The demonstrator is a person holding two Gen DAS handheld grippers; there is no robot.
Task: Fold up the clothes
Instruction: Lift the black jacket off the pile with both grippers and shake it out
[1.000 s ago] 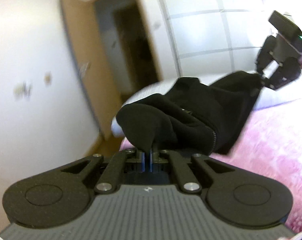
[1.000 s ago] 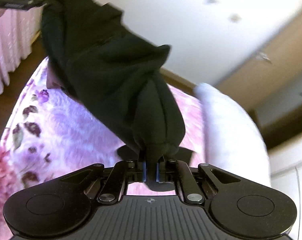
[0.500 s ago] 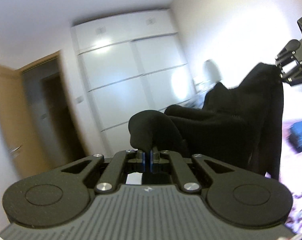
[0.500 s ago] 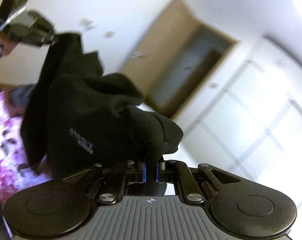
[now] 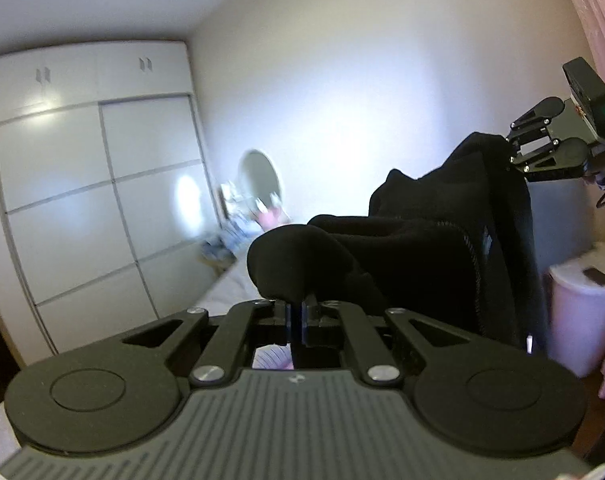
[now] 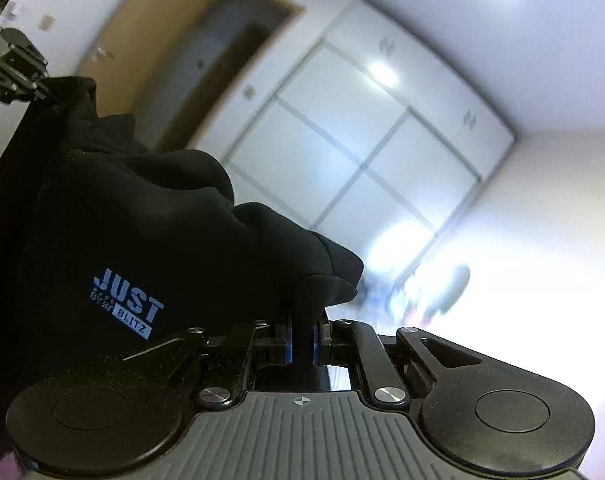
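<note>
Both tongs, left tongs (image 5: 296,314) and right tongs (image 6: 301,338), pinch the black garment (image 5: 422,256), stretched sideways between them.

Left wrist view close behind its own fingers, level, facing the white wardrobe (image 5: 90,184) and far wall, right wrist view rolled and tilted up toward that wardrobe (image 6: 366,120), both sharing the black garment (image 5: 414,256) (image 6: 114,216) close ahead.

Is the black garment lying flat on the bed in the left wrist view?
No, the black garment hangs in the air, pinched by the left gripper and the right gripper.
</note>
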